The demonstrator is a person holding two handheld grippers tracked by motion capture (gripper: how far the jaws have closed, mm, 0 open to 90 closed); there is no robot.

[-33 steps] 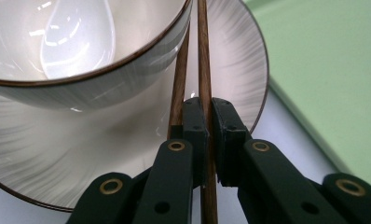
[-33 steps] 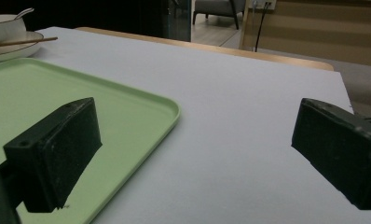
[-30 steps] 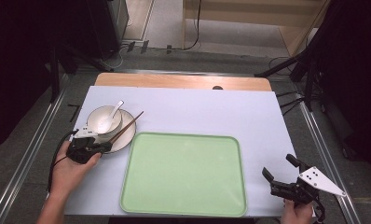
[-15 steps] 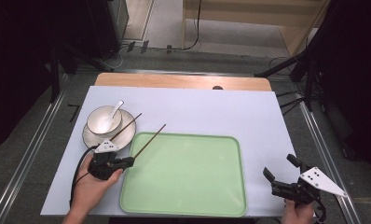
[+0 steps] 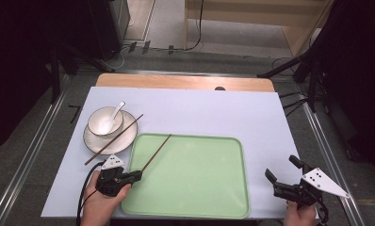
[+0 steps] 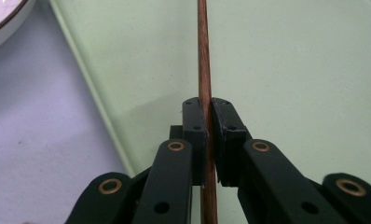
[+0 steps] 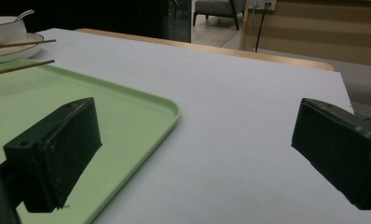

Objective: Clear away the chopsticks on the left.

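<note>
Left tongs (image 5: 137,175) clamp one of two thin brown wooden chopsticks (image 5: 155,152) over the single pale-green rectangular tray (image 5: 195,188); right tongs (image 5: 283,172) gape apart.

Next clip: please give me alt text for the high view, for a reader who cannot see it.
The left gripper is shut on a thin brown wooden chopstick slanting over a pale green rectangular tray. A second chopstick lies across a white plate holding a white bowl and spoon. The right gripper waits open beside the tray.
</note>
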